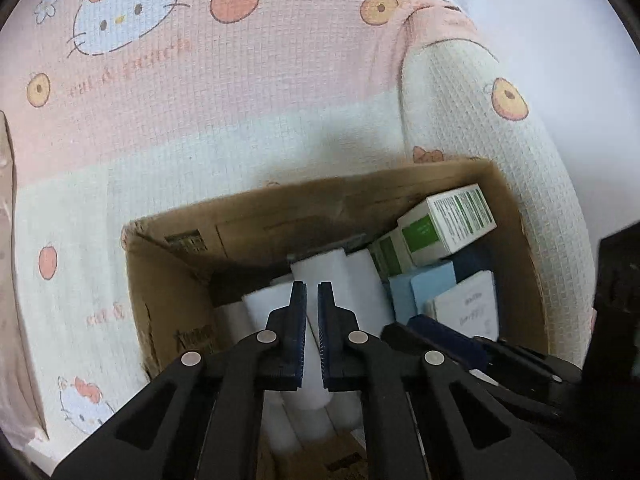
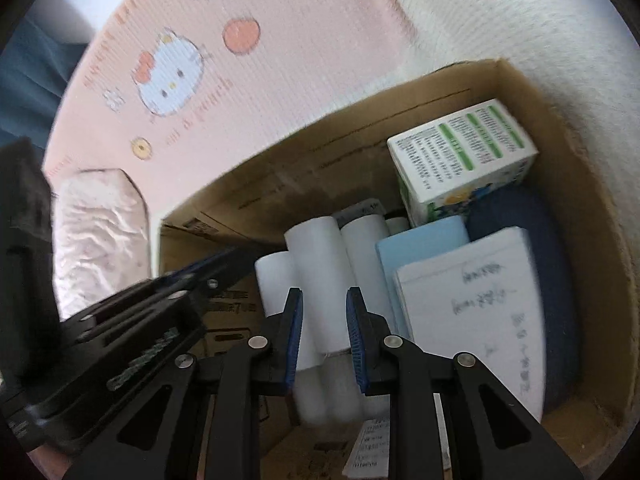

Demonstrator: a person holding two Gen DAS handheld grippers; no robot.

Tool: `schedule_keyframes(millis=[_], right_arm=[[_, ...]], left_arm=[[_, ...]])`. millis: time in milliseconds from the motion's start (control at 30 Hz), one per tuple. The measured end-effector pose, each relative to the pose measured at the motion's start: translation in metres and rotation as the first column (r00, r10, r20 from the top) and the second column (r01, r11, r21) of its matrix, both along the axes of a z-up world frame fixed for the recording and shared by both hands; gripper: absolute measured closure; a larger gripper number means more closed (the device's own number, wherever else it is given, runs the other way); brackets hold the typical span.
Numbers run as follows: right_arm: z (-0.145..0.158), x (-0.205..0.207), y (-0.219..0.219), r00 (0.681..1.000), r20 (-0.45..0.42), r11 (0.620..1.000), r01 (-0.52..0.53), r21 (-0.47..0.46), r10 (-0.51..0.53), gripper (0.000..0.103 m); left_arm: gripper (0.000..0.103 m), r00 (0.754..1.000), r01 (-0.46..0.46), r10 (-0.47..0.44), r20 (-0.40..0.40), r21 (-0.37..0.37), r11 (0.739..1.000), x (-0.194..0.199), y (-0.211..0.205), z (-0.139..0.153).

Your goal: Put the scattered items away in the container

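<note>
A brown cardboard box (image 1: pixel 256 216) (image 2: pixel 400 104) sits on a Hello Kitty cloth. Inside lie white foam rolls (image 1: pixel 352 280) (image 2: pixel 316 256), a green-and-white carton (image 1: pixel 448 220) (image 2: pixel 460 156), a light blue box (image 1: pixel 424 288) (image 2: pixel 420 244), a white handwritten pad (image 1: pixel 468 308) (image 2: pixel 480 312) and a dark blue item (image 2: pixel 516 212). My left gripper (image 1: pixel 312 288) hangs over the rolls with its jaws nearly together and nothing between them. My right gripper (image 2: pixel 323 294) hangs over the rolls with a moderate gap, gripping nothing. The other gripper shows at each view's edge (image 1: pixel 500 352) (image 2: pixel 132 320).
The pink-and-white Hello Kitty cloth (image 1: pixel 160 100) (image 2: pixel 280 52) covers the surface around the box. A crumpled pink-white packet (image 2: pixel 100 236) lies left of the box. A printed paper slip (image 2: pixel 372 448) lies on the box floor near me.
</note>
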State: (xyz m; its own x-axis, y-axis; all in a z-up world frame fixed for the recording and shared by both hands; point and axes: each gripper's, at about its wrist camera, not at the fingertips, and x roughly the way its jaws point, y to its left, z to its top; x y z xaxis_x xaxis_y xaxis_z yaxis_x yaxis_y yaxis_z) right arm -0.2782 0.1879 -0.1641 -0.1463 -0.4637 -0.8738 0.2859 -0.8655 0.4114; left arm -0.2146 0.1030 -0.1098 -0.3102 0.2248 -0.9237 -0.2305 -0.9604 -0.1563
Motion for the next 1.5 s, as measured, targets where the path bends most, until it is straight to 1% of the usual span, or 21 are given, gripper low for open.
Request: schedule_keyframes(millis=[100,200,367,467,600,667,767,833,867,900,933,967,1000,1067,1100,1133,1200,1233,1300,1400,1500], right_arm=[[-0.014,-0.009,-0.013,0.999,0.037,1.000,0.010,0.029,-0.011,0.083],[-0.024,-0.014,-0.025,0.999,0.045,0.999,-0.009,0.047,0.007,0.083],[-0.038,-0.019,-0.037,0.998,0.056,0.997,-0.029,0.068,0.025,0.082],[-0.038,-0.020,-0.033,0.997,0.071,0.998,-0.015,0.053,0.011,0.082],[-0.037,-0.017,-0.031,0.997,0.082,0.998,-0.016,0.065,0.011,0.082],[-0.038,-0.014,-0.028,0.996,0.085,0.998,-0.011,0.069,0.005,0.082],[-0.035,-0.011,-0.027,0.997,0.077,0.997,0.001,0.080,-0.008,0.082],[-0.026,-0.007,-0.027,0.999,0.036,0.996,0.011,0.091,-0.014,0.082],[-0.016,-0.003,-0.025,1.000,0.005,0.996,0.020,0.083,-0.021,0.082],[-0.010,-0.001,-0.023,1.000,-0.004,0.996,0.029,0.080,-0.029,0.082],[-0.002,0.002,-0.019,0.999,-0.014,0.995,0.050,0.083,-0.049,0.082],[0.007,0.005,-0.013,0.997,-0.029,0.994,0.074,0.085,-0.072,0.082],[0.016,0.010,-0.008,0.995,-0.048,0.993,0.092,0.075,-0.089,0.082],[0.036,0.024,0.004,0.989,-0.087,0.992,0.122,0.024,-0.120,0.080],[0.047,0.032,0.011,0.985,-0.101,0.990,0.142,-0.003,-0.141,0.079],[0.057,0.041,0.018,0.979,-0.115,0.986,0.167,-0.019,-0.168,0.075],[0.071,0.053,0.025,0.969,-0.152,0.980,0.196,-0.023,-0.197,0.070],[0.080,0.064,0.027,0.961,-0.180,0.978,0.210,-0.013,-0.209,0.068],[0.089,0.078,0.026,0.955,-0.211,0.976,0.216,0.004,-0.210,0.068],[0.103,0.099,0.030,0.948,-0.243,0.976,0.216,0.008,-0.208,0.066],[0.112,0.120,0.022,0.941,-0.270,0.977,0.212,0.005,-0.203,0.056]], left_arm=[[0.097,0.999,0.028,-0.028,-0.016,0.020,0.999,0.003,0.000,-0.006],[0.097,0.997,0.071,-0.070,-0.024,0.045,0.996,0.002,-0.004,-0.007],[0.097,0.991,0.127,-0.125,-0.040,0.036,0.991,0.000,-0.005,-0.010],[0.097,0.990,0.135,-0.133,-0.041,0.044,0.990,-0.001,-0.006,-0.013],[0.097,0.986,0.159,-0.158,-0.044,0.032,0.987,0.002,-0.003,-0.014],[0.097,0.986,0.163,-0.161,-0.043,0.042,0.986,0.004,-0.002,-0.015],[0.097,0.985,0.165,-0.163,-0.055,0.035,0.986,0.006,-0.001,-0.013],[0.094,0.985,0.158,-0.155,-0.078,0.030,0.987,0.007,-0.002,-0.007],[0.085,0.984,0.158,-0.155,-0.091,0.027,0.987,0.008,-0.003,-0.003],[0.069,0.982,0.160,-0.157,-0.107,0.024,0.987,0.009,-0.004,0.001],[0.061,0.979,0.162,-0.158,-0.127,0.024,0.986,0.011,-0.006,0.007],[0.049,0.975,0.166,-0.161,-0.151,0.025,0.986,0.013,-0.008,0.013],[0.047,0.971,0.174,-0.166,-0.175,0.030,0.984,0.016,-0.010,0.019],[0.046,0.956,0.196,-0.184,-0.228,0.030,0.980,0.026,-0.013,0.034],[0.043,0.948,0.210,-0.197,-0.250,0.023,0.977,0.030,-0.013,0.040],[0.041,0.937,0.227,-0.215,-0.276,0.013,0.974,0.037,-0.014,0.046],[0.037,0.917,0.262,-0.249,-0.313,0.002,0.965,0.048,-0.014,0.054],[0.036,0.900,0.288,-0.275,-0.339,-0.010,0.957,0.056,-0.014,0.059],[0.035,0.876,0.310,-0.300,-0.377,-0.035,0.950,0.070,-0.014,0.065],[0.035,0.850,0.329,-0.322,-0.418,-0.058,0.943,0.087,-0.017,0.069],[0.035,0.824,0.348,-0.350,-0.445,-0.091,0.933,0.102,-0.022,0.073]])
